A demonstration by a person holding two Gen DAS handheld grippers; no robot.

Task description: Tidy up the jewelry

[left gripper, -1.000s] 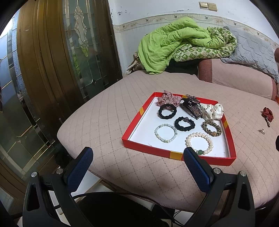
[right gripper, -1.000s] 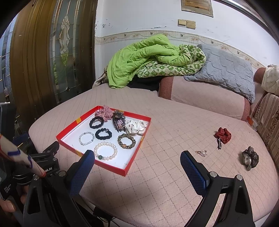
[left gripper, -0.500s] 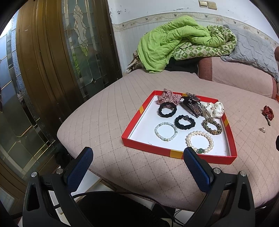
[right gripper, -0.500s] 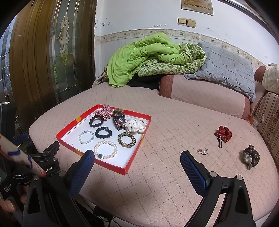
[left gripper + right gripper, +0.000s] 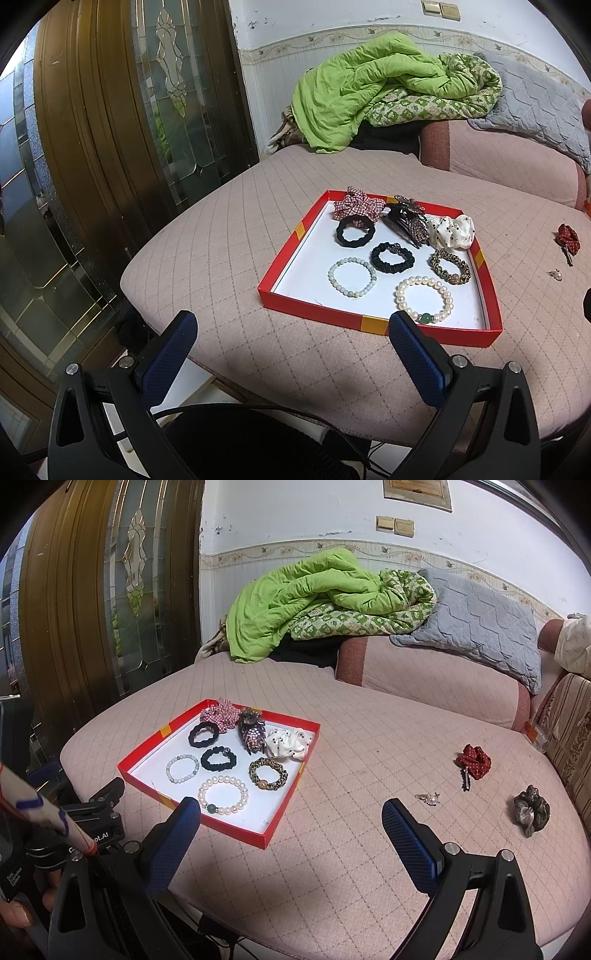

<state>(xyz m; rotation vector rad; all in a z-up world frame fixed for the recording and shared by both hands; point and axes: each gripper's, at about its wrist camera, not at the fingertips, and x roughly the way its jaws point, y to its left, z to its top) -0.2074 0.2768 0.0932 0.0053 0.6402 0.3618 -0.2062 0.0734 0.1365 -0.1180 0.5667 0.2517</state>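
Both claws spread and empty, barely drifted since a second ago.
The shallow red tray (image 5: pixel 288 801) holds seven pieces as before; the red scrunchie (image 5: pixel 474 760), small clip (image 5: pixel 427 798) and dark scrunchie (image 5: pixel 532 809) lie far right, outside it; the left gripper (image 5: pixel 291 328) and right gripper (image 5: pixel 291 816) hang near.

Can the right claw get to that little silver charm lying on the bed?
Probably yes. The right claw is open and empty, and the charm lies alone on bare bedcover just ahead, with nothing between them.

Left tool (image 5: pixel 291 330) held wide open, blue-padded fingers (image 5: pixel 415 356) spread far apart, nothing between them. Right tool (image 5: pixel 290 818) likewise wide open and empty, pads (image 5: pixel 408 843) well apart. Bare fingertips of a hand (image 5: pixel 18 912) visible at the right view's lower left edge.
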